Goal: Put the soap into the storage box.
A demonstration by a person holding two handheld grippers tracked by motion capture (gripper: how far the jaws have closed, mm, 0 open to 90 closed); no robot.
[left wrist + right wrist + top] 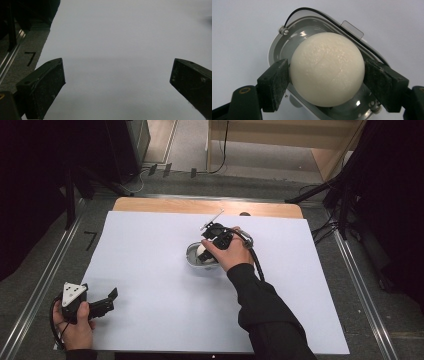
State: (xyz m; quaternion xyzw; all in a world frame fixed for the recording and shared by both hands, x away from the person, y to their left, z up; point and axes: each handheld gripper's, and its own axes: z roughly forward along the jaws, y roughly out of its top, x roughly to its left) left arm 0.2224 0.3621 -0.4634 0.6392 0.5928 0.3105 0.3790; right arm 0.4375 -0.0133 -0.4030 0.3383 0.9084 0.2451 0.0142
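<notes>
White sheet covers the surface, wood edge showing at the far side, dark floor and stands around it. Right tool is clamped on a cream ball, one jaw pressed to each side near its widest part. Ball sits just over a clear lidded container, near the middle of the surface; in the high view the right hand covers most of it, container peeking out at the left. Can't tell whether the ball rests on the container bottom or hangs free. Left tool is parked at the near left corner, jaws wide apart, nothing between them, bare sheet ahead. Risks, as judgement: ball is smooth and round, flat jaws touch it on small patches, so any twist or off-centre squeeze could squirt it out. Container looks light and nothing holds it; a jaw catching the rim could drag or tip it. Left tool is well apart, too far to steady anything.
</notes>
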